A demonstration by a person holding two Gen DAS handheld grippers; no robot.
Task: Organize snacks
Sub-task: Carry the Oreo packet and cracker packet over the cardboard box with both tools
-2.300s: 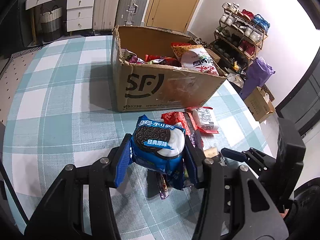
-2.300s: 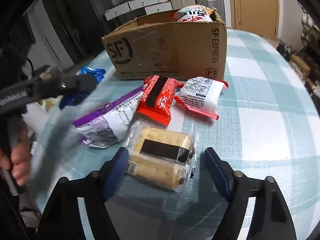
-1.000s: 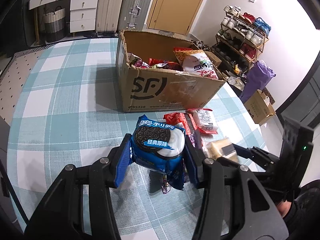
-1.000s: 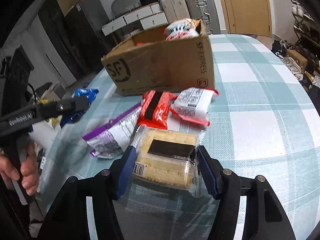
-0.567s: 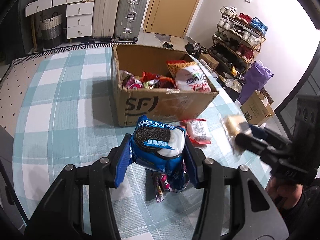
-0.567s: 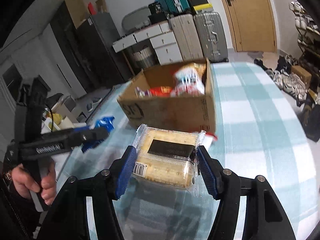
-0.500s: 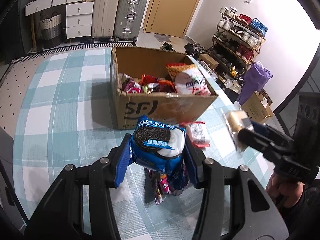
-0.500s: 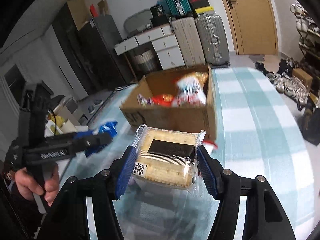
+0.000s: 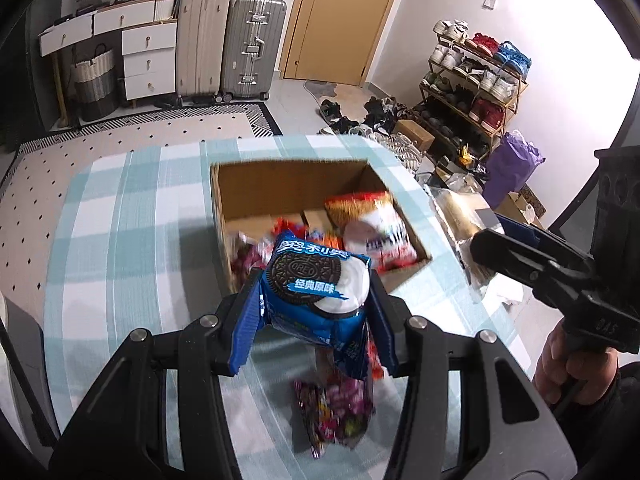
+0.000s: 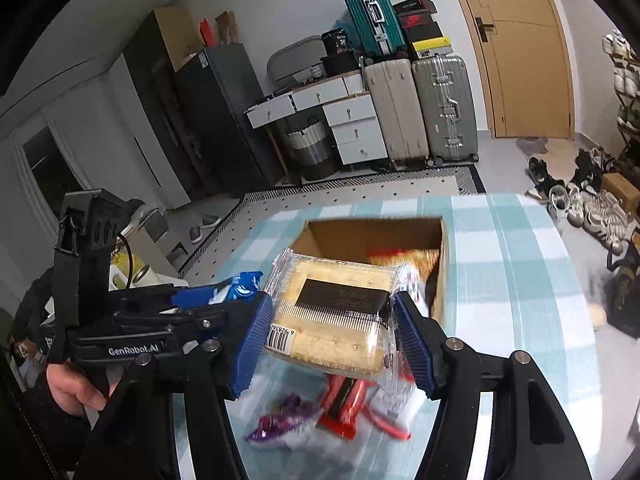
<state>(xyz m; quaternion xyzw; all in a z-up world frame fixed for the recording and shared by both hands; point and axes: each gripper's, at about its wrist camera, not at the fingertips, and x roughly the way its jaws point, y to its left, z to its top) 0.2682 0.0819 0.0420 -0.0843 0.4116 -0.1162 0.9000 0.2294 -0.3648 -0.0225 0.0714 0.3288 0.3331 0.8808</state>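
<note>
My left gripper [image 9: 316,320] is shut on a blue Oreo pack [image 9: 318,280], held high above the table just short of the open cardboard box [image 9: 280,184]. My right gripper [image 10: 334,332] is shut on a clear-wrapped pack of pale crackers [image 10: 336,320], also raised in front of the box [image 10: 376,232]. The box holds several snack bags, a big white and red one [image 9: 372,232] among them. The right gripper with its crackers [image 9: 460,216] shows at the right of the left wrist view. The left gripper and Oreo pack [image 10: 236,284] show at the left of the right wrist view.
On the teal plaid tablecloth [image 9: 120,240] below lie a purple bag [image 10: 280,424], a red pack [image 10: 344,396] and a white and red pack [image 10: 392,412]. The colourful bag [image 9: 336,408] lies under the left gripper. A hand [image 9: 560,364] grips the right handle. Suitcases and a shoe rack stand beyond the table.
Both grippers have risen off the table with their packs and moved toward the box, so its inside now shows from above. The right gripper closed on the crackers and lifted them.
</note>
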